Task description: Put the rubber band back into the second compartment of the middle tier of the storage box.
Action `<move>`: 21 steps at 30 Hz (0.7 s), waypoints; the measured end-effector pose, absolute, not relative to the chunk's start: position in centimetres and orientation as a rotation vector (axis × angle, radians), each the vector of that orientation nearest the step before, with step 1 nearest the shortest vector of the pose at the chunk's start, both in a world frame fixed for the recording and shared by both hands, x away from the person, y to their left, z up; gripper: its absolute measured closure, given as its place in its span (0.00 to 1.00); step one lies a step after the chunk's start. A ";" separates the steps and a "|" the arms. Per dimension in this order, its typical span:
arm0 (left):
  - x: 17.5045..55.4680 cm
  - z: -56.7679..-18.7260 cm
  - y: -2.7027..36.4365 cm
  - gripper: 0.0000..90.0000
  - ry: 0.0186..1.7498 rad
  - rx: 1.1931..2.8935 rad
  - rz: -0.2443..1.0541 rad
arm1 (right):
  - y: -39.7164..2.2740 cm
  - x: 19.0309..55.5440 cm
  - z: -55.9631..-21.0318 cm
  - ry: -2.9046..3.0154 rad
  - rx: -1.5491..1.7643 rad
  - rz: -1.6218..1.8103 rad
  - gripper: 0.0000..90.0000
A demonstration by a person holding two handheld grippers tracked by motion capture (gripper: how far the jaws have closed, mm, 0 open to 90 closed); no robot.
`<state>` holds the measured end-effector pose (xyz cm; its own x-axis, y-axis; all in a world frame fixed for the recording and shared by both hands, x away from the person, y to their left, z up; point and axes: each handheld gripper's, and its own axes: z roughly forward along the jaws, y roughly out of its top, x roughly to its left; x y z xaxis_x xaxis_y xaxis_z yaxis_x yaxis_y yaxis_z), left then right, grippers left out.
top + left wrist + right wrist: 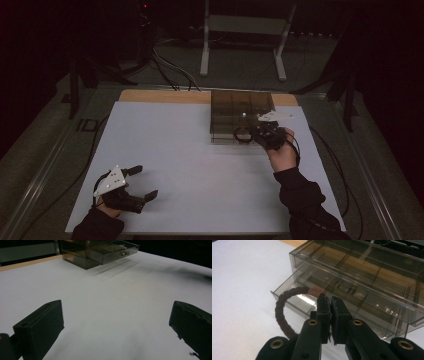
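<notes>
A smoky clear drawer box [240,107] stands at the back of the white mat [200,170], right of centre, with its lower drawer [294,293] pulled out. My right gripper [261,133] hovers at the drawer's front, shut on a brown braided hair tie [280,312] with a pink tag. The loop [243,134] hangs to the left of the jaws, over the drawer's edge. In the right gripper view the jaws [330,301] are pressed together. My left gripper [146,181] rests open near the mat's front left corner, with nothing between its fingers [42,325]. The box [97,252] lies far ahead of it.
A wooden board edge [160,96] shows behind the mat. White stand legs [240,30] and cables [170,70] sit on the dark floor beyond the table. Bare mat spreads between the two grippers.
</notes>
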<state>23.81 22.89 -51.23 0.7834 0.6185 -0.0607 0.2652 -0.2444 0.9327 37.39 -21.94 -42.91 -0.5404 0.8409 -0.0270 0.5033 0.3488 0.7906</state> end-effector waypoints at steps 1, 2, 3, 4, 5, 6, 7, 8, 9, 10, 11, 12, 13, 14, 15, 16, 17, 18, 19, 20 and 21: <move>23.8 -51.2 22.9 0.00 0.679 1.832 0.386 | -21.9 37.6 -42.9 2.184 1.177 1.051 0.96; 23.8 -51.2 22.9 0.00 0.678 1.833 0.387 | -21.9 37.7 -42.8 2.186 1.175 1.049 0.96; 23.8 -51.2 22.9 0.00 0.681 1.829 0.387 | -21.9 37.9 -42.8 2.183 1.178 1.046 0.96; 23.8 -51.2 22.9 0.00 0.682 1.826 0.384 | -22.0 38.1 -42.8 2.182 1.181 1.044 0.96; 23.8 -51.2 22.9 0.00 0.679 1.824 0.383 | -22.0 38.2 -42.7 2.181 1.187 1.042 0.96; 23.8 -51.2 22.9 0.00 0.674 1.826 0.383 | -22.0 38.4 -42.7 2.181 1.193 1.041 0.96; 23.8 -51.2 22.9 0.00 0.675 1.827 0.383 | -22.0 38.6 -42.7 2.181 1.196 1.037 0.96; 23.8 -51.2 22.9 0.00 0.673 1.827 0.383 | -22.0 38.7 -42.7 2.180 1.196 1.034 0.96; 23.8 -51.2 22.9 0.00 0.674 1.824 0.381 | -22.1 38.8 -42.7 2.179 1.198 1.031 0.96; 23.8 -51.2 22.9 0.00 0.676 1.823 0.380 | -22.1 38.9 -42.8 2.176 1.197 1.030 0.96; 23.8 -51.2 22.9 0.00 0.675 1.824 0.383 | -22.1 39.0 -42.8 2.174 1.203 1.028 0.96; 23.8 -51.2 22.9 0.00 0.674 1.825 0.381 | -22.1 39.1 -42.9 2.174 1.204 1.026 0.96; 23.8 -51.2 22.9 0.00 0.676 1.826 0.382 | -22.1 39.2 -42.9 2.175 1.206 1.022 0.96; 23.8 -51.2 22.9 0.00 0.676 1.826 0.382 | -22.1 39.2 -42.9 2.175 1.206 1.022 0.96; 23.8 -51.2 23.0 0.00 0.678 1.824 0.381 | -22.1 39.4 -43.0 2.174 1.207 1.016 0.96; 23.8 -51.2 23.0 0.00 0.678 1.824 0.380 | -22.1 39.6 -43.1 2.173 1.209 1.014 0.96; 23.8 -51.2 22.9 0.00 0.677 1.826 0.383 | -22.1 39.7 -43.2 2.171 1.215 1.013 0.96; 23.8 -51.2 22.9 0.00 0.673 1.827 0.383 | -22.1 39.8 -43.3 2.169 1.218 1.014 0.96; 23.8 -51.2 22.9 0.00 0.674 1.826 0.383 | -22.1 39.9 -43.4 2.166 1.220 1.015 0.96; 23.8 -51.2 22.9 0.00 0.677 1.825 0.383 | -22.1 40.0 -43.4 2.164 1.225 1.015 0.96; 23.8 -51.2 23.0 0.00 0.678 1.823 0.383 | -22.1 40.1 -43.5 2.165 1.228 1.012 0.96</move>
